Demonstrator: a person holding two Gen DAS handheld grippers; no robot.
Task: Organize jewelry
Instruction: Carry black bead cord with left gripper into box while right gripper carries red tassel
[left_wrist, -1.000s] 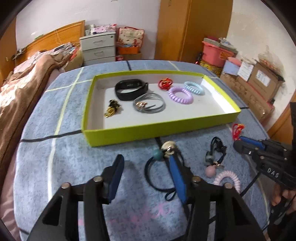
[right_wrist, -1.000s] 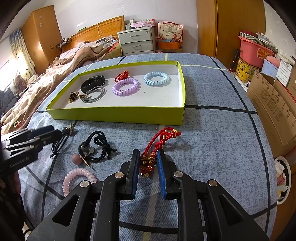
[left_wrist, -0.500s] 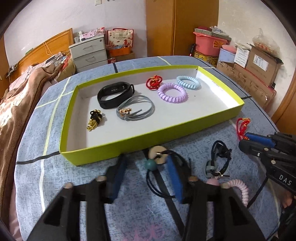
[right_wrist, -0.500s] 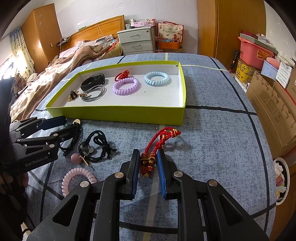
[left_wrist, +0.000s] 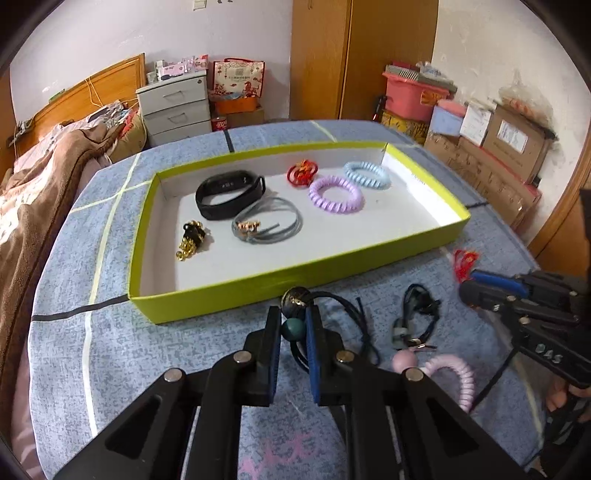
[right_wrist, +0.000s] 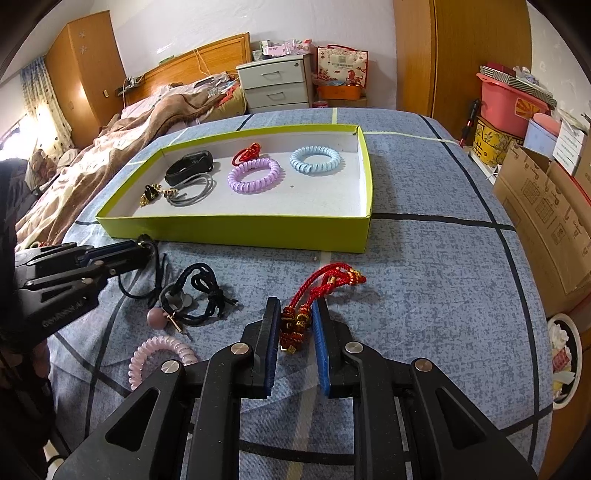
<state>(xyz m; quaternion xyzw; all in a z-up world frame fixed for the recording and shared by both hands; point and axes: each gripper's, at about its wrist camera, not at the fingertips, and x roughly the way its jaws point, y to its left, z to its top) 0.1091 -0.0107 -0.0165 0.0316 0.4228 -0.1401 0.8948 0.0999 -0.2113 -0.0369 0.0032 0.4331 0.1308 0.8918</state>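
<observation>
My left gripper (left_wrist: 293, 325) is shut on the teal bead of a black cord bracelet (left_wrist: 343, 314) that lies just in front of the yellow-green tray (left_wrist: 295, 284). The left gripper also shows in the right wrist view (right_wrist: 142, 251). My right gripper (right_wrist: 295, 317) is shut on a red braided bracelet (right_wrist: 325, 284) with gold beads, low over the blue cloth; it also shows in the left wrist view (left_wrist: 467, 282). The tray (right_wrist: 240, 230) holds a black band (left_wrist: 229, 192), a grey cord (left_wrist: 269, 225), a gold charm (left_wrist: 192, 240), a red knot (left_wrist: 303, 173), and purple (left_wrist: 336, 194) and blue coil ties (left_wrist: 367, 175).
On the cloth lie a black cord tie with a pink bead (right_wrist: 192, 295) and a pink coil tie (right_wrist: 159, 354). A bed (right_wrist: 110, 147) stands left, a drawer unit (right_wrist: 275, 86) behind, cardboard boxes (right_wrist: 546, 206) right.
My left gripper moved forward and shut on the black cord bracelet's bead. My right gripper stayed shut on the red bracelet, barely moving.
</observation>
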